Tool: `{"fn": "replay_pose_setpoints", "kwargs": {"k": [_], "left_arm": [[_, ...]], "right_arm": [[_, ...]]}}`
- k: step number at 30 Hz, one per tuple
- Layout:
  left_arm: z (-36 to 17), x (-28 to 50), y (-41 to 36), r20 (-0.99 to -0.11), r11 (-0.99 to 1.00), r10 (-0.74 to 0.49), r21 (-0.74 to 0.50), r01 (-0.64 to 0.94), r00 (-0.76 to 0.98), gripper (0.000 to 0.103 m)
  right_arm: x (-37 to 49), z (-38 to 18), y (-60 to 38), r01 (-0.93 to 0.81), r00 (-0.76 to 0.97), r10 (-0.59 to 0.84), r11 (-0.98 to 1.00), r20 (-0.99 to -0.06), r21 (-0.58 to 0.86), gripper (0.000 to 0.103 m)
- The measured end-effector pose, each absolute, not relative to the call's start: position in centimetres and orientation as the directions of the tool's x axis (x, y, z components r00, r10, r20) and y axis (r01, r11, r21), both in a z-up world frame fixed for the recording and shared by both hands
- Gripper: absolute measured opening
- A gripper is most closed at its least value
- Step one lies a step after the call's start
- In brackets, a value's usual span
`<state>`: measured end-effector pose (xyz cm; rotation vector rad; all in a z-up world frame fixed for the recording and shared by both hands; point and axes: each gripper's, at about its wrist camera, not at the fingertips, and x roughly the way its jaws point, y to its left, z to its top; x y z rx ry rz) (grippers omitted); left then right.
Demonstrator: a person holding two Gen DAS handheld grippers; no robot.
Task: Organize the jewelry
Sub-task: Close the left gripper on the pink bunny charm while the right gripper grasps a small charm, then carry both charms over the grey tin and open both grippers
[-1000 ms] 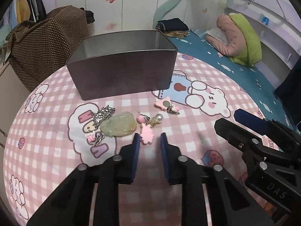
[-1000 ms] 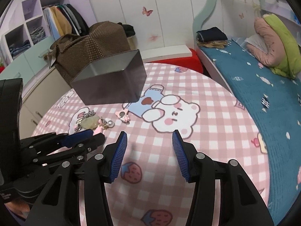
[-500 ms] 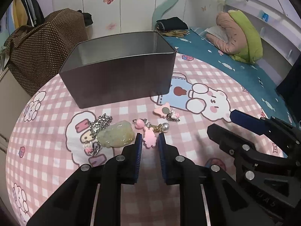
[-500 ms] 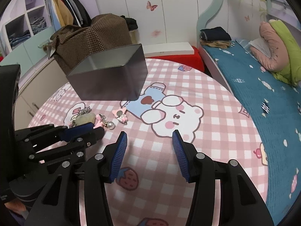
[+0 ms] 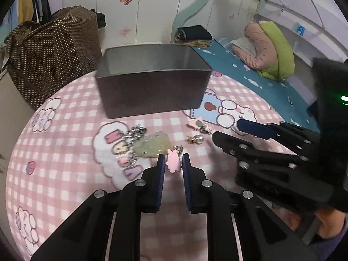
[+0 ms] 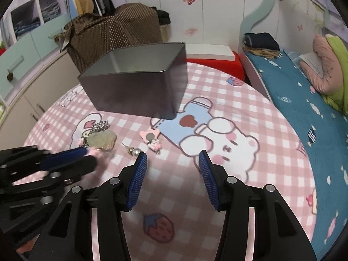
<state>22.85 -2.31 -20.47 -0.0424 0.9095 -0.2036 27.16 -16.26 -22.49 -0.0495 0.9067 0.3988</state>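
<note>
My left gripper [image 5: 173,160] is shut on a pink bunny charm [image 5: 173,162] and holds it just above the table, its small chain trailing at the fingertips. A green jade pendant [image 5: 152,144] with a silver chain [image 5: 136,131] lies just ahead to the left. A pearl earring [image 5: 195,139] and a pink star earring [image 5: 198,124] lie ahead to the right. The open grey metal box [image 5: 152,91] stands behind them. My right gripper [image 6: 173,159] is open and empty, hovering right of the jewelry; the pearl earring [image 6: 133,151] lies by its left fingertip.
The round table has a pink checked cloth [image 6: 217,184] with bear prints. A brown dotted bag [image 6: 113,32] stands behind the box. A bed with a blue cover [image 6: 304,91] lies to the right, cabinets [image 6: 26,65] to the left.
My left gripper closed on the pink bunny charm and lifted it away from the pearl earring. The right gripper moved in closer to the jewelry.
</note>
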Motion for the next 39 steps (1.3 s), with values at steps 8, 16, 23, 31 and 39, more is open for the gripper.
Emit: {"fn": "replay_pose_setpoints", "kwargs": {"k": [8, 16, 23, 31, 39], "left_arm": [[-19.6, 21.5, -0.2, -0.764, 0.976, -0.216, -0.151, 0.158, 0.608, 0.015], [-19.3, 21.5, 0.3, -0.754, 0.966, -0.258, -0.187, 0.18, 0.604, 0.015], [-19.1, 21.4, 0.8, -0.746, 0.961, -0.276, -0.207, 0.182, 0.607, 0.015], [-17.8, 21.9, 1.5, -0.73, 0.96, -0.28, -0.212, 0.183, 0.623, 0.015], [-13.9, 23.0, 2.2, -0.67, 0.968, -0.251, -0.157, 0.197, 0.698, 0.015]], "right_arm": [[28.5, -22.8, -14.5, -0.37, 0.544, 0.286, 0.926, -0.789, 0.08, 0.048], [28.5, -22.8, -12.8, -0.411, 0.536, 0.296, 0.91, -0.791, 0.062, 0.014], [27.2, -21.3, -13.0, -0.407, 0.557, 0.31, 0.91, -0.771, 0.072, 0.014], [25.5, -17.2, -13.0, -0.424, 0.6, 0.347, 0.902, -0.72, 0.081, 0.014], [25.4, -13.8, -12.6, -0.435, 0.643, 0.376, 0.896, -0.667, 0.086, 0.014]]}}
